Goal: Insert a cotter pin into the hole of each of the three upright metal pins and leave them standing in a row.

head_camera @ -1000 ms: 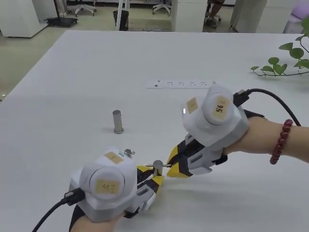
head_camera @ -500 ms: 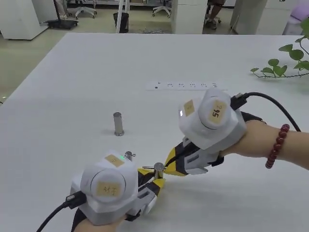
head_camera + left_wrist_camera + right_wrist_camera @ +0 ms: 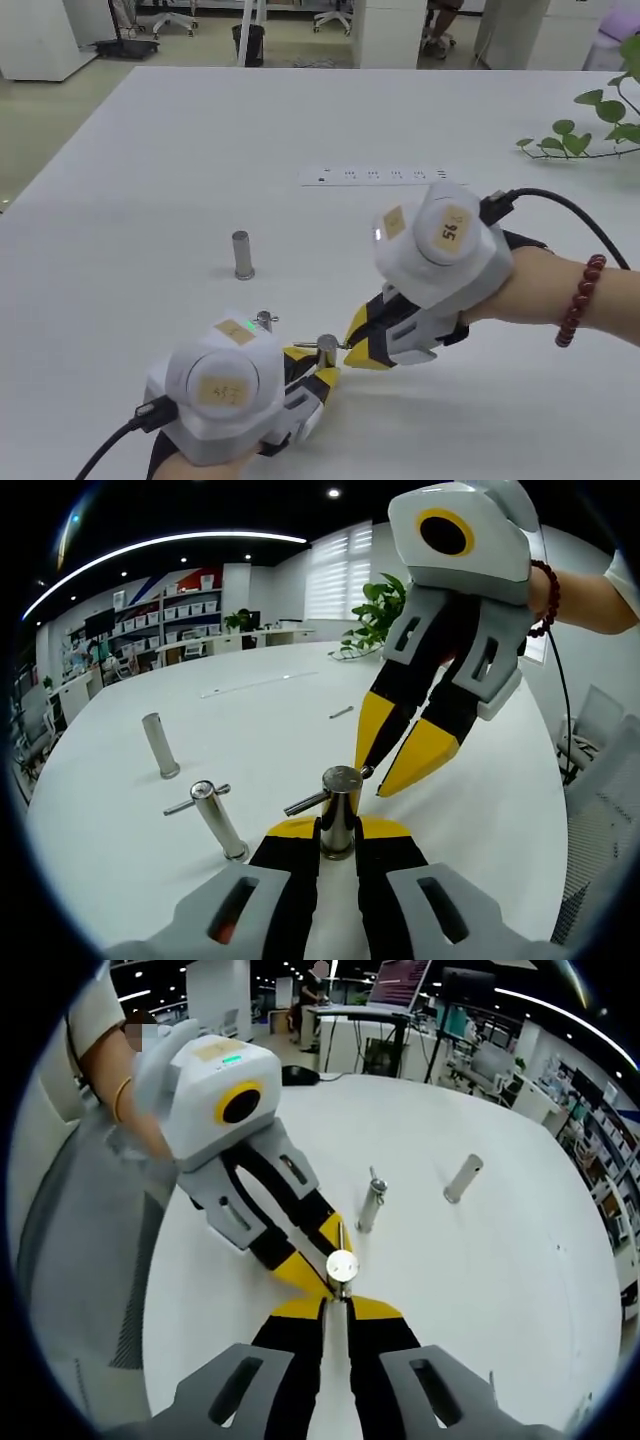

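- The left gripper (image 3: 315,365) was clamped on the lower shaft of the near pin (image 3: 327,350), which stood upright on the bench (image 3: 200,150) between its jaws.
- In the left gripper view, the left gripper (image 3: 338,830) had the near pin (image 3: 342,805) rising straight up from between its jaw tips.
- A cotter pin (image 3: 303,802) passed through the hole just under the near pin's head. One end stuck out on the side away from the right gripper (image 3: 372,780).
- The right gripper (image 3: 350,347) faced the left gripper tip to tip, with its jaws closed on the other end of the cotter pin.
- In the right gripper view, the right gripper (image 3: 337,1308) had the near pin's head (image 3: 342,1265) just ahead of its tips. The cotter pin (image 3: 338,1232) ran on beyond the head, toward the left gripper (image 3: 318,1250).
- A second pin (image 3: 218,820) stood near the left gripper, ahead of its jaws and to its left. This pin already carried its own cotter (image 3: 195,798) through the top.
- A far pin (image 3: 158,745) stood farther ahead of the left gripper, well apart from both grippers. No cotter could be made out on it.
- All three pins were upright on the bench.
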Demonstrator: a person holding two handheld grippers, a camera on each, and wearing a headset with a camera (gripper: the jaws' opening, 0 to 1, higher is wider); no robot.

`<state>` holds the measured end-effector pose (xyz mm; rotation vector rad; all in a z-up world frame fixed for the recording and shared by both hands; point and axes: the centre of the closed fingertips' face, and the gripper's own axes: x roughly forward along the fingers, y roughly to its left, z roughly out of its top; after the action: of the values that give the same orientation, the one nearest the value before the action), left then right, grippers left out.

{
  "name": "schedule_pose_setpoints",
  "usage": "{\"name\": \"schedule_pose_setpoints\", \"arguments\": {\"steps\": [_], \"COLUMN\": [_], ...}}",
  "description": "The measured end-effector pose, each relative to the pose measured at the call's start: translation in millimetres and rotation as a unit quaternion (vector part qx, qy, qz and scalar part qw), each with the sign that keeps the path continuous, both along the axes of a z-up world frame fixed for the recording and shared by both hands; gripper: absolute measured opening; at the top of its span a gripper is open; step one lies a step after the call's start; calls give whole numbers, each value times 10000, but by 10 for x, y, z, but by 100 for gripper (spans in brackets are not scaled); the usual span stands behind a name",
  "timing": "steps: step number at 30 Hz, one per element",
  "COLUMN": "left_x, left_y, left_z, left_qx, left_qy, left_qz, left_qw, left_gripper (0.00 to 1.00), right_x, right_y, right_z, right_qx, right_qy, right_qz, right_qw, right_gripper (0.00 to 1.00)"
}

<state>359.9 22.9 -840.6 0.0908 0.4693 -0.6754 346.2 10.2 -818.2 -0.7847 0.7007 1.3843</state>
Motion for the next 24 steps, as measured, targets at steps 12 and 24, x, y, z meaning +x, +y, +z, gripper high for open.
{"name": "schedule_pose_setpoints", "arguments": {"steps": [12,24], "left_x": [35,158], "left_y": [-13,-54], "left_z": [-11,-6], "left_qx": [21,-20], "left_qy": [-59,-82], "left_qz": [-40,14], "left_qw": [10000,10000], "left_gripper": [11,11], "right_x": [64,200], "right_y": [16,-19], "right_z": [16,7], "right_qx": [84,65], "right_qy": [-101,-185], "right_qz": [-88,-226], "right_qw": [9999,9996], "right_gripper": [5,5]}}
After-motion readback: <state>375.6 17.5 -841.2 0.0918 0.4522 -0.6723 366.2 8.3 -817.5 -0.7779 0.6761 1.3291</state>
